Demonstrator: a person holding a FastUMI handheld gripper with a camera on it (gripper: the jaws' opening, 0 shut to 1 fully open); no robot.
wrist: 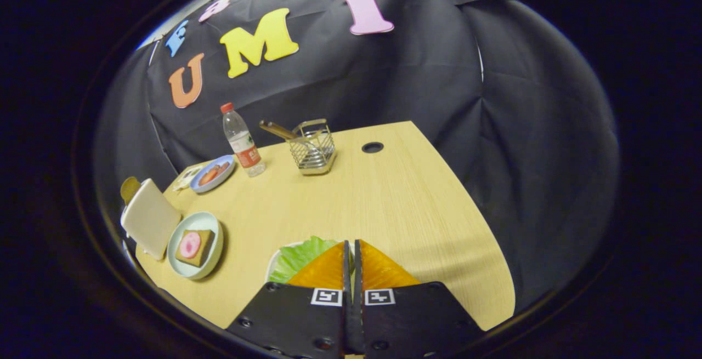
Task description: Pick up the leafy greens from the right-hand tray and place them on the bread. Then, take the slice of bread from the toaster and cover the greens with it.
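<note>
Claw (351,257) clenched over leafy greens (299,257), grasp unclear; bare table (400,205) ahead to far edge.

From my remote seat I saw the gripper (351,246) as two wedge-shaped fingers (323,268) that tapered toward their tips and carried a fine ribbed texture on their upper faces. Only a thin slit ran between them. Each finger sat on a flat black plate (296,320) with angled outer edges. Dark round screws (267,287) dotted the plates. Near the inner edge, each plate bore a small square black-and-white marker (327,296).
</note>
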